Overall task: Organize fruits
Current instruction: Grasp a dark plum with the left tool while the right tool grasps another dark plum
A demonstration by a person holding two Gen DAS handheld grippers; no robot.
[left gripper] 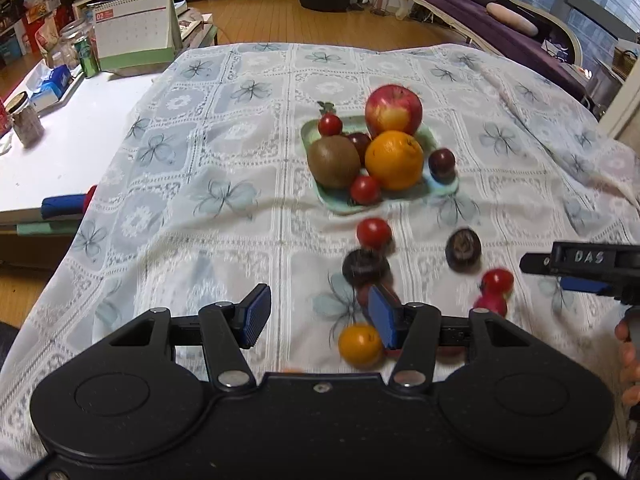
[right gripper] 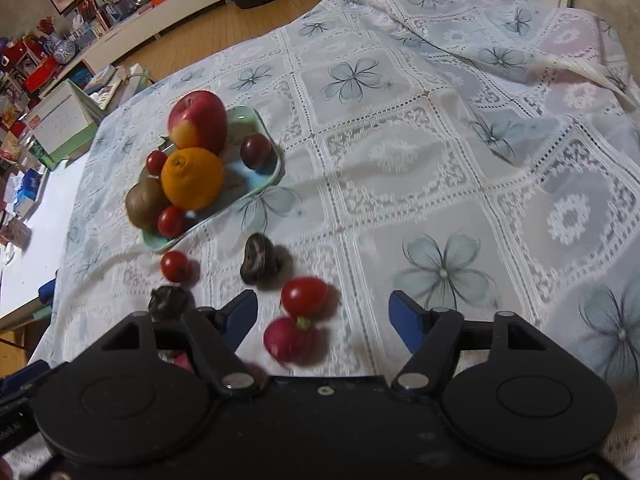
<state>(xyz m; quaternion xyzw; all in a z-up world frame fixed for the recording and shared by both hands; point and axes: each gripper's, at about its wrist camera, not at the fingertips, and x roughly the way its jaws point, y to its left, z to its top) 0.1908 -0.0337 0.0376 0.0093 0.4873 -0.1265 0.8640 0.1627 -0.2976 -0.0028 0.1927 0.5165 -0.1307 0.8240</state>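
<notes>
On left-wrist view, tray (left gripper: 436, 194) has apple, orange, kiwi etc.; approx six fruits loose on surface. Left claw (left gripper: 316, 316) wide open, empty. Right-wrist view: right claw (right gripper: 322, 316) open, empty, over tomato (right gripper: 304, 295).

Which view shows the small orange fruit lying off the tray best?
The left wrist view: the small orange fruit lies on the cloth beside that gripper's right finger, blurred but nearly whole. In the right wrist view I cannot find it; the gripper body probably hides it.

The apple (left gripper: 394, 109), orange (left gripper: 394, 160) and kiwi (left gripper: 334, 161) sit in the tray (left gripper: 440, 190), tomatoes (left gripper: 373, 233) before it.
</notes>
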